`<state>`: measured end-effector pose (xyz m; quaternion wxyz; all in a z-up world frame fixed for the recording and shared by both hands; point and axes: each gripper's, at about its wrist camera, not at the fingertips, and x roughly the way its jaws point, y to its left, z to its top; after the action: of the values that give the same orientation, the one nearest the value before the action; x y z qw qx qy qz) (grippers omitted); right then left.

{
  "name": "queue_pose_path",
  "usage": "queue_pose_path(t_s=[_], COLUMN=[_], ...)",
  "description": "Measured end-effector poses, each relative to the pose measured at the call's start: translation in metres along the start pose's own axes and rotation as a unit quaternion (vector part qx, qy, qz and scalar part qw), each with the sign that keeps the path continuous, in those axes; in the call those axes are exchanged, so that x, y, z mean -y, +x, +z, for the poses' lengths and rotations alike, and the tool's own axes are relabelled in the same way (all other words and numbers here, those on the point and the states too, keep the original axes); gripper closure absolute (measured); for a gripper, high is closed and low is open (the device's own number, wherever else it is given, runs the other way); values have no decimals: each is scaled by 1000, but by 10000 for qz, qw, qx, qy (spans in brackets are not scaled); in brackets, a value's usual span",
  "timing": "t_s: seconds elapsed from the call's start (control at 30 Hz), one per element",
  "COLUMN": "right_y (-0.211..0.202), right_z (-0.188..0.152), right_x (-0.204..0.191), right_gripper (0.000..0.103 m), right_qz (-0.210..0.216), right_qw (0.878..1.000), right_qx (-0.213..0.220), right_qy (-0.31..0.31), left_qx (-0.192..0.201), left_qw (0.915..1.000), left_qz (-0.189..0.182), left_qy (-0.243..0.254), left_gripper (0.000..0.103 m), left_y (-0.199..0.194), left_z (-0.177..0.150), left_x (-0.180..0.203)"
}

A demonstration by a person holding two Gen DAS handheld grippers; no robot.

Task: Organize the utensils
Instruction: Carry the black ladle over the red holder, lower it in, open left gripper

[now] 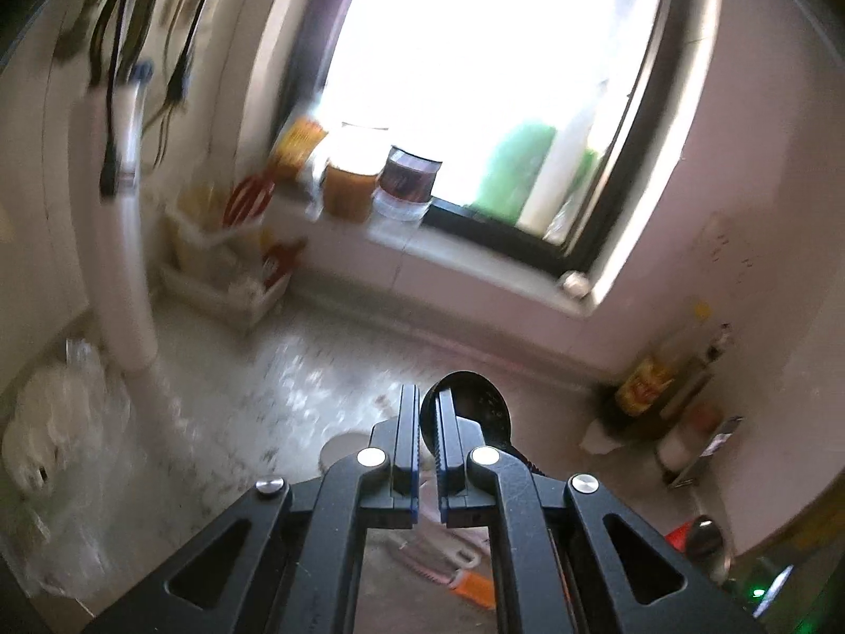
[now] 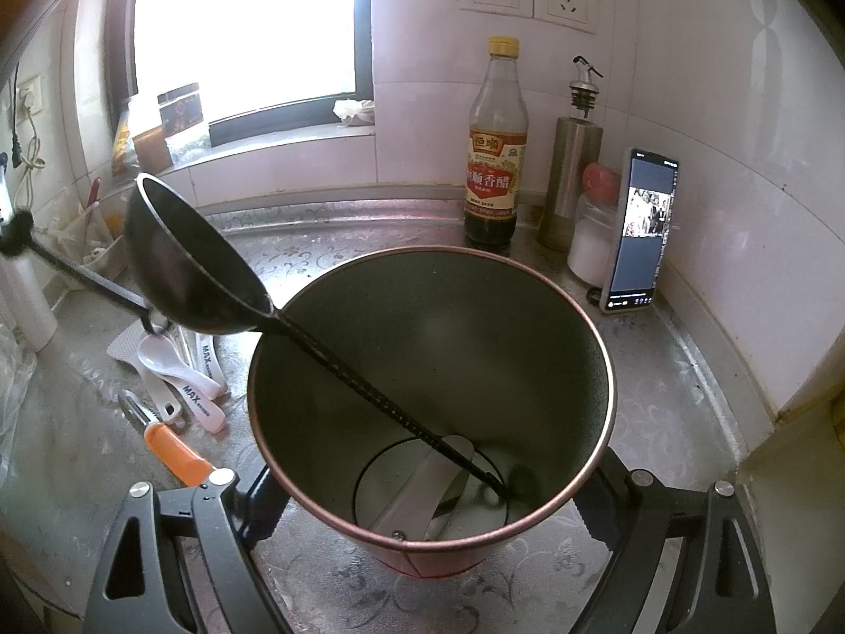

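While aslant, ladle (image 2: 195, 259) handle-down in bucket (image 2: 528, 317).

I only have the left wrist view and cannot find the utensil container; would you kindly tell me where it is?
Observer: The round container is clamped in the right claw, its mouth open upward.
Operator: Thank you. Is anything in it already?
Observer: Yes, a black ladle stands in it handle down, with its bowl leaning out over the rim on the window side.
Operator: Is there anything else at the bottom?
Observer: A flat metal piece lies there. I cannot tell what it is.
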<state>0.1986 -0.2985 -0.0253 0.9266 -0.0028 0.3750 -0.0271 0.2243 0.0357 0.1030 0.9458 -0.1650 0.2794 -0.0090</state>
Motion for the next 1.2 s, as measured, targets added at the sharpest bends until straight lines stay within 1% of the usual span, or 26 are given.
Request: queue_pose_path(t_s=[0.17,0.3,0.47,0.53,0.7,0.8,1.0,1.2], right_y=[0,0,0,1,1,1,1,1], right_z=[-1,-1,-1,-1,-1,-1,-1,-1], right_x=[0,0,-4,-5,-4,-4,-5,-6], right_gripper=[13,13,13,13,13,13,13,13], right_qz=[5,7,43,51,58,55,63,62], right_qw=[10000,10000,10000,10000,10000,10000,9999,9999], right_qx=[-1,-2,-2,0,4,2,6,7], right_qy=[1,-7,-45,-51,-46,-57,-89,-104], left_qx=[360,624,766,782,655,577,353,62], left_qw=[9988,9959,9915,9900,9858,9827,9740,9682], left_qz=[-254,-481,-743,-770,-867,-831,-837,-1002], left_qy=[215,438,750,886,1279,1549,2076,2292], left_gripper=[99,99,99,99,99,99,99,98], left_y=[-22,-37,-44,-44,-37,-32,-19,-10], left_z=[18,32,37,37,23,10,-17,-34], left_x=[20,39,66,77,107,123,153,166])
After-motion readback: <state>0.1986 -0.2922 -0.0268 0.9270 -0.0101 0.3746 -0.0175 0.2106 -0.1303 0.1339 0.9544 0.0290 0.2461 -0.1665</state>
